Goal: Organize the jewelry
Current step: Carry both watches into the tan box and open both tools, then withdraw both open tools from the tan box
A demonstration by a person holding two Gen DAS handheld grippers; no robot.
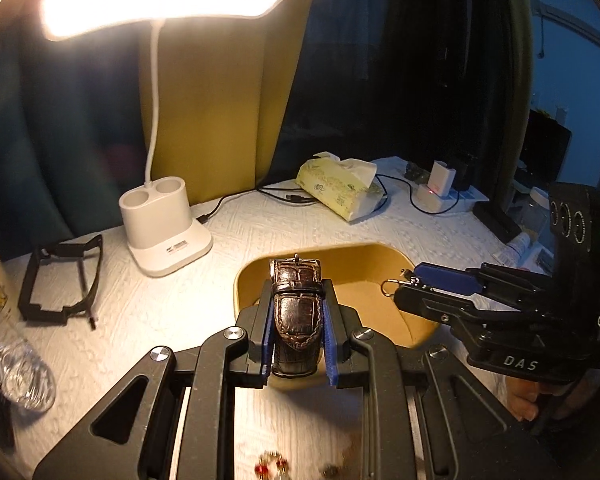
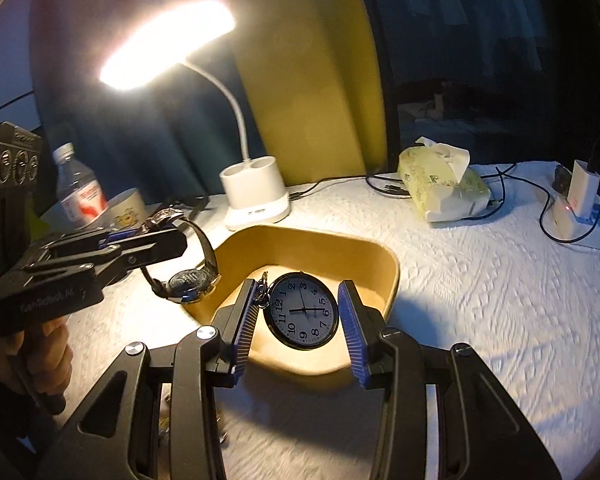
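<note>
My left gripper [image 1: 297, 304] is shut on the dark brown leather strap of a wristwatch [image 1: 297, 312], held at the near left rim of a tan tray [image 1: 364, 252]. In the right wrist view the left gripper [image 2: 172, 240] holds the wristwatch [image 2: 190, 280], its case hanging down beside the tray [image 2: 340, 248]. My right gripper [image 2: 300, 312] is open over the tray. A white-faced pocket watch [image 2: 303, 312] is between its fingers, its ring and chain against the left pad [image 2: 249, 316]. In the left wrist view the right gripper [image 1: 404, 280] shows the ring at its tip.
A lit white desk lamp [image 1: 166, 224] stands behind the tray. Black glasses [image 1: 60, 280] lie at the left, a tissue pack [image 1: 340, 188] and charger with cables [image 1: 436, 188] at the back right. Small red-gold jewelry [image 1: 272, 468] lies near me. A water bottle [image 2: 78, 188] stands at the far left.
</note>
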